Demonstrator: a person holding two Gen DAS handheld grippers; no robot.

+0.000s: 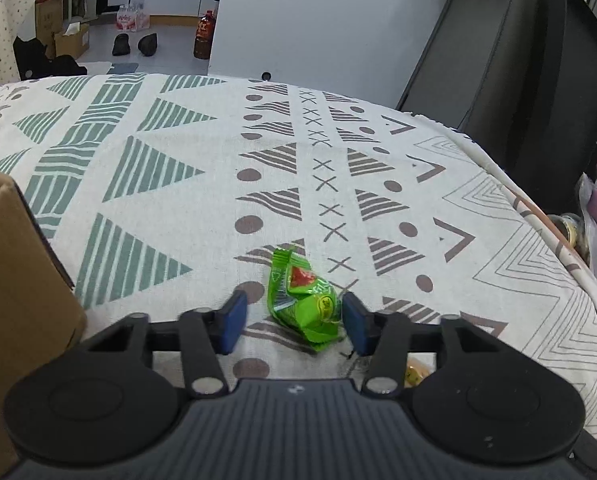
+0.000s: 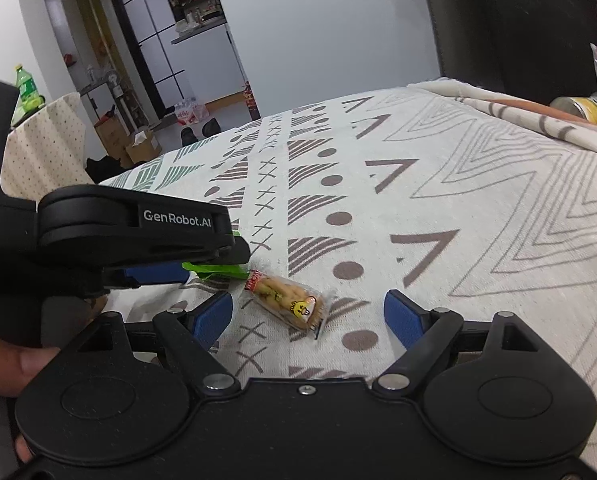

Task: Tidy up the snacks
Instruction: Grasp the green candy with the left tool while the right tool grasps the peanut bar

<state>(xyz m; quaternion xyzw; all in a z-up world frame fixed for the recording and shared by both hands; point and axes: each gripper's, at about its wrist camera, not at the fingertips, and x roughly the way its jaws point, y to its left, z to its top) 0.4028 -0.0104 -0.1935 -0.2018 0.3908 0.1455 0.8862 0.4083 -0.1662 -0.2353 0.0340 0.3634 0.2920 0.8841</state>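
Note:
A crumpled green snack packet (image 1: 302, 300) lies on the patterned tablecloth (image 1: 202, 184). My left gripper (image 1: 294, 320) is open around it: the right blue pad (image 1: 354, 320) touches the packet, while the left pad (image 1: 232, 320) stands apart. In the right wrist view a clear packet of tan biscuits (image 2: 286, 300) lies on the cloth between the open fingers of my right gripper (image 2: 310, 316), nearer the left pad and touching neither. The left gripper (image 2: 138, 240) reaches in from the left, the green packet (image 2: 214, 270) peeking out beyond it.
A brown cardboard box (image 1: 14, 300) stands at the left edge beside the left gripper. A black chair (image 1: 538, 80) is beyond the table's right side. A hand (image 2: 6, 368) holds the left gripper's handle. Jars (image 2: 578, 108) and a plastic bag sit off the far right edge.

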